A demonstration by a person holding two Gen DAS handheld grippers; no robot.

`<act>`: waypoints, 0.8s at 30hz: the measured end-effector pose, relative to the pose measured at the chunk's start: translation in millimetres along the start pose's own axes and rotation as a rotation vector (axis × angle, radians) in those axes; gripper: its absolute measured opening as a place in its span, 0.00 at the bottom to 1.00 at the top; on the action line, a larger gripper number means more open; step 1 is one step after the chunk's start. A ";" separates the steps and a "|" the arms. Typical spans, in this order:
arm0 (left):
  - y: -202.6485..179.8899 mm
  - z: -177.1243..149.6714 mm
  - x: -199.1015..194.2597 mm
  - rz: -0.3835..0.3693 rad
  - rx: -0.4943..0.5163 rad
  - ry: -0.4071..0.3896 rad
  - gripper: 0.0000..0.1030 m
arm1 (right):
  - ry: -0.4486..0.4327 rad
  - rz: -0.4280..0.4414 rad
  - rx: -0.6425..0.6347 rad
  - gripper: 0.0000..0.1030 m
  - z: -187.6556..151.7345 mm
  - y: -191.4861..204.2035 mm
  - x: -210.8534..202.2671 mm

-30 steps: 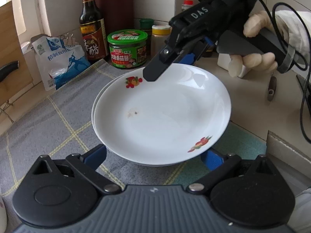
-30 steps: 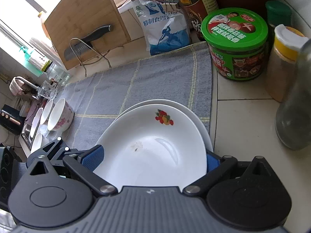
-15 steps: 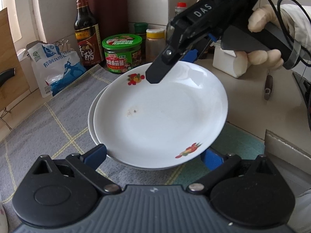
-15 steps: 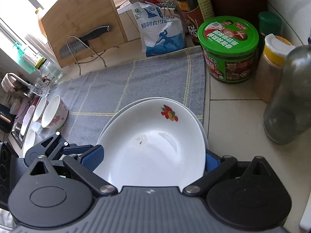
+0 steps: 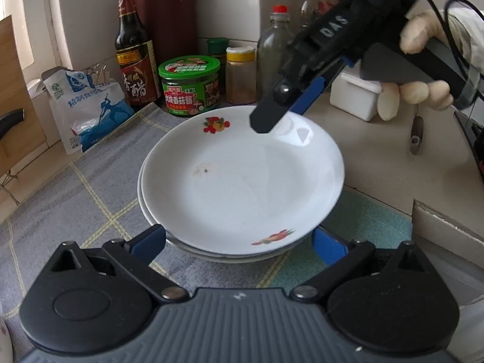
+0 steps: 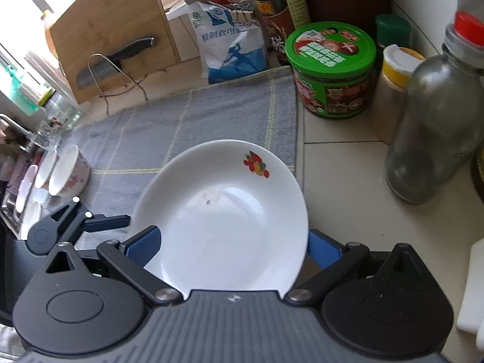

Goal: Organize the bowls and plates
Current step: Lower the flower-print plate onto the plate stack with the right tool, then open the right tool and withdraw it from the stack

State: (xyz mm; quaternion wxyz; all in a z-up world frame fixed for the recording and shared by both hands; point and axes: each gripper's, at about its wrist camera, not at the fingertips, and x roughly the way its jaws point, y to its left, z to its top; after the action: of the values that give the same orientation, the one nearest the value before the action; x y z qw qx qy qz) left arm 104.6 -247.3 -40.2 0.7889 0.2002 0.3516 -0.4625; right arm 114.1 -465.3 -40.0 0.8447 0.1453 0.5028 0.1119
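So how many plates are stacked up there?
2 at least: the top plate with the fruit print, and a lower plate whose rim peeks out underneath on the cloth. More could be hidden beneath.

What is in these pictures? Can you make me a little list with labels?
top plate: white, fruit print, lying on the stack
stack: more white plates, on the grey towel
left gripper: jaws open, either side of the stack's near rim
right gripper: jaws open, at the top plate's opposite rim
bowls: white, pink print, at the towel's edge
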 end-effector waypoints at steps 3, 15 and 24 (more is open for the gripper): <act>2.8 -1.0 -3.6 0.000 -0.016 -0.015 0.99 | -0.027 -0.014 -0.007 1.00 -1.6 5.4 -7.0; 12.8 2.2 -28.9 0.116 -0.068 -0.116 0.99 | -0.263 -0.263 -0.254 1.00 1.2 68.1 -18.9; 31.4 -7.6 -48.8 0.275 -0.199 -0.109 0.99 | -0.328 -0.187 -0.365 1.00 19.4 103.2 2.7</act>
State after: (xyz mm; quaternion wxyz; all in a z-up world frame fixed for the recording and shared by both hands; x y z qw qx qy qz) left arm 113.3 -198.3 -9.5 0.8786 0.1417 0.3216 -0.3234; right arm 128.0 -370.7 3.5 0.9339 -0.0405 0.3417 0.0973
